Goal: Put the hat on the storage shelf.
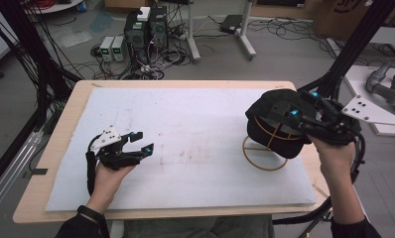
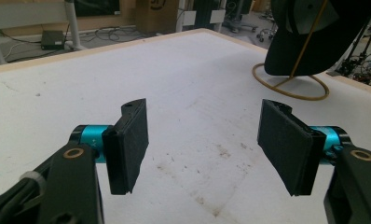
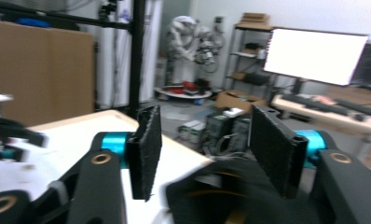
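Big white table (image 1: 185, 124), bare across its middle, and all the action sits at the right edge. There a black cap (image 1: 270, 119) rests on a thin wire stand (image 1: 265, 158) whose ring base lies flat on the white surface near the front right corner. The cap looks soft and dark, its crown draped over the stand's upright hoop, the brim drooping low towards the table; in the left gripper view it hangs over the yellow ring (image 2: 291, 88) at the far right.

The right gripper (image 1: 304, 106) hovers just above the cap, and its own view shows both jaws spread wide with nothing between them, the dark fabric (image 3: 221, 191) lying below the pads (image 3: 144, 149). That picture is blurred, so whether a pad touches cloth I cannot tell. It looks like the reach for the cap, with the grasp not yet made.

To do it well: come down with one pad on each side of a firm fold, the brim or the crown seam rather than loose cloth, and close gently. Lift straight up, so the light stand does not tip or get dragged along.

Over near the front left corner, the left gripper (image 1: 138, 143) rests low in the hand, jaws wide apart and empty, well away from the cap.
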`<state>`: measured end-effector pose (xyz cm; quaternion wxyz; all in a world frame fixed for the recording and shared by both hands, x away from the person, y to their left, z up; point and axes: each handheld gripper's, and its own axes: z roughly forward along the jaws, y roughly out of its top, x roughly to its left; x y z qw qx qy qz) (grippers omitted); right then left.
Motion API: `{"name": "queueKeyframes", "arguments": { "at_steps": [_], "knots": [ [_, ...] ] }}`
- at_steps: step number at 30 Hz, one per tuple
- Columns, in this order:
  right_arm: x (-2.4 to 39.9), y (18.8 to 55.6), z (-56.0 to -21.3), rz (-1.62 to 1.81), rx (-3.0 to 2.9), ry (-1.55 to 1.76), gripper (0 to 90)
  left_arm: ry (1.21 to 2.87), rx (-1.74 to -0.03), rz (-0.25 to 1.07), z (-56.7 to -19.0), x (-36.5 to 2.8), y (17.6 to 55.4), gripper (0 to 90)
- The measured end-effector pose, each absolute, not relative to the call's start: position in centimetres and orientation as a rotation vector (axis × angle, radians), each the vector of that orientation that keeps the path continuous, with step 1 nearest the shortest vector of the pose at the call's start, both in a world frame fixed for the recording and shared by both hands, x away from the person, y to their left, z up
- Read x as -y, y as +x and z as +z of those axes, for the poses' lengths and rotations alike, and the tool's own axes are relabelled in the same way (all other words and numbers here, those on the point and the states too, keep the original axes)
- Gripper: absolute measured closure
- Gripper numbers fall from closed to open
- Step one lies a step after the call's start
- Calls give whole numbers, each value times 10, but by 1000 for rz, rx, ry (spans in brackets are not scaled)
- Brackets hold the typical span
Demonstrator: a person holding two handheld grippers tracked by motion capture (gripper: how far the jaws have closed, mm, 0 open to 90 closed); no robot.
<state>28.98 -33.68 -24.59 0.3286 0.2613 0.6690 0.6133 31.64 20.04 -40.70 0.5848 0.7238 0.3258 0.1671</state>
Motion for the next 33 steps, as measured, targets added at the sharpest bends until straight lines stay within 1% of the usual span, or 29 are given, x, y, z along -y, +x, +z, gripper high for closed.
{"name": "queueKeyframes", "arguments": {
  "at_steps": [6, 11, 21, 27, 33],
  "knots": [
    [294, 278, -260, 1681, -1836, 689, 350, 1688, -757, 393, -408, -200, 317, 303],
    [265, 275, -279, 1688, -1913, 658, 324, 1696, -749, 414, -408, -202, 316, 292],
    [236, 272, -322, 1656, -1941, 653, 285, 1716, -716, 465, -411, -204, 314, 279],
    [222, 270, -356, 1637, -1954, 645, 278, 1751, -696, 496, -415, -202, 311, 275],
    [206, 274, -389, 1547, -2010, 637, 273, 1746, -710, 513, -421, -205, 310, 268]
  ]
}}
